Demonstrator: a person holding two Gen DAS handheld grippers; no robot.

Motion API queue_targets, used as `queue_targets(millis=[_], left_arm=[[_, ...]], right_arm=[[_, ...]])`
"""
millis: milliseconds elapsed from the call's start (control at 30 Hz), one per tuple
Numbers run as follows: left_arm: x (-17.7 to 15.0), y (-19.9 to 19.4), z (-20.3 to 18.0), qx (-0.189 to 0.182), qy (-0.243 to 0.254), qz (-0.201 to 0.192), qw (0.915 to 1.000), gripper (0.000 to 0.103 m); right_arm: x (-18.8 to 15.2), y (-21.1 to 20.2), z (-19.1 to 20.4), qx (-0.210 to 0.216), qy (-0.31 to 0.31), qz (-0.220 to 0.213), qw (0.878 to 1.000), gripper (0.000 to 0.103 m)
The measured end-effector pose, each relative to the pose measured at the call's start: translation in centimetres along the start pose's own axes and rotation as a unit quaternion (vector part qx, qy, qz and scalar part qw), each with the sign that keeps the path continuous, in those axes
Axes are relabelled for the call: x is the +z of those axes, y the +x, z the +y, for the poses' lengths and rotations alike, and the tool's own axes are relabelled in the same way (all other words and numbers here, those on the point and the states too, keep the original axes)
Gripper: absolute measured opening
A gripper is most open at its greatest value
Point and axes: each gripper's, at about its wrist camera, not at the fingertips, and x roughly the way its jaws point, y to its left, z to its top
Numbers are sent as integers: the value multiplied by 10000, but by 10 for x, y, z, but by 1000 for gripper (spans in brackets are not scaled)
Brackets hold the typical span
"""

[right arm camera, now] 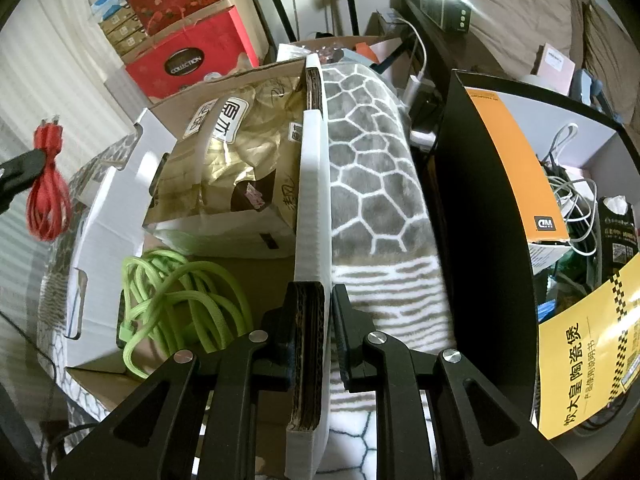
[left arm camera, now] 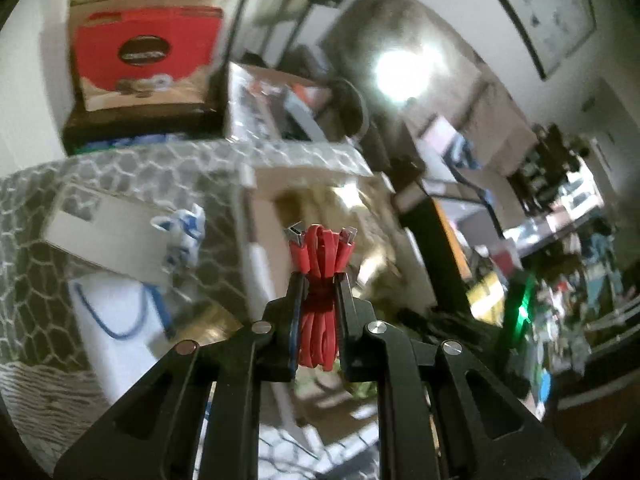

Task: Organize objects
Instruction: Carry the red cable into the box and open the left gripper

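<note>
My left gripper (left arm camera: 319,280) is shut on a bundled red cable (left arm camera: 320,264), held in the air with its metal plugs pointing forward. In the right wrist view the same red cable (right arm camera: 47,184) hangs at the far left, beside the open cardboard box (right arm camera: 100,216). My right gripper (right arm camera: 316,296) is shut on the box's right flap (right arm camera: 312,184), a white-edged corrugated wall. Inside the box lie a coiled green cable (right arm camera: 180,304) and a gold crinkled bag (right arm camera: 240,152).
A grey-and-white patterned blanket (right arm camera: 368,184) lies under and beside the box. A black box (right arm camera: 488,216) with white cables and packets stands at the right. Red gift boxes (right arm camera: 188,44) are stacked at the back. A white bag with blue handles (left arm camera: 120,320) lies left.
</note>
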Motion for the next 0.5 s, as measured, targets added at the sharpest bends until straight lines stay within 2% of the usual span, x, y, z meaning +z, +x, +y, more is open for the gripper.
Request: queue_targets(millis=[200,500], left_arm=[[-24,25,-26,-97,318,393,9987,13],[-53,57,-28,225,437,900,9947,13]], right_arm=[[0,0,0,-1,3,-2,10000,16],[0,0,0,27,10,-12,10000,16]])
